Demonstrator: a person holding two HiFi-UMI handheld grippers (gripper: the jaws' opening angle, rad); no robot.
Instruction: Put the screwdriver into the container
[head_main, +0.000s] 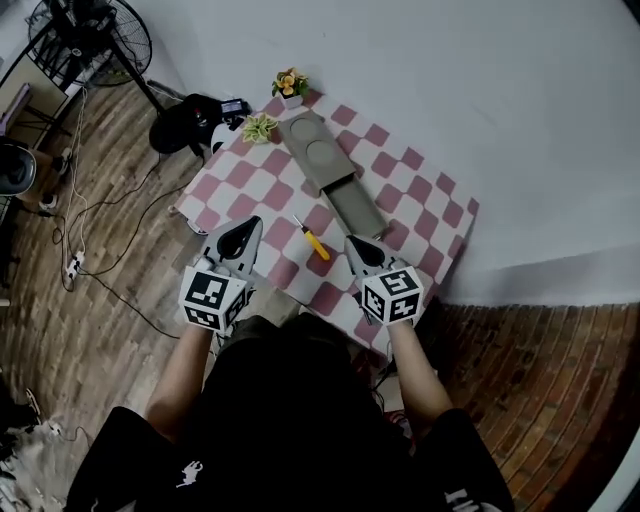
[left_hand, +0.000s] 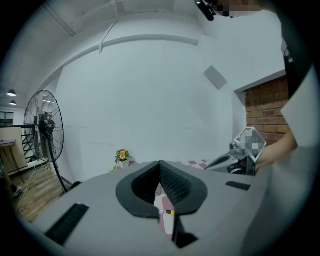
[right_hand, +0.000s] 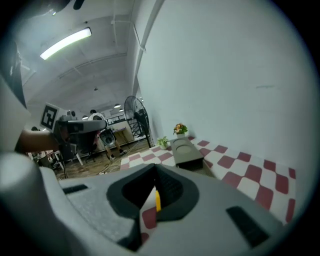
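A screwdriver (head_main: 314, 241) with a yellow handle lies on the red-and-white checked tablecloth (head_main: 405, 185), between my two grippers. Just beyond it stands the long grey container (head_main: 356, 207), its lid slid back toward the far end. My left gripper (head_main: 252, 223) hovers to the left of the screwdriver, jaws shut and empty. My right gripper (head_main: 353, 241) hovers to its right, also shut and empty. Through the left gripper view's jaw gap (left_hand: 160, 163) the screwdriver (left_hand: 168, 212) shows below. In the right gripper view (right_hand: 154, 166) the yellow handle (right_hand: 158, 200) and the container (right_hand: 186, 150) show.
Two small potted plants (head_main: 290, 83) (head_main: 259, 127) stand at the table's far corner. A floor fan (head_main: 95, 40), a black object (head_main: 185, 125) and cables lie on the wooden floor to the left. A white wall runs behind the table, brick at right.
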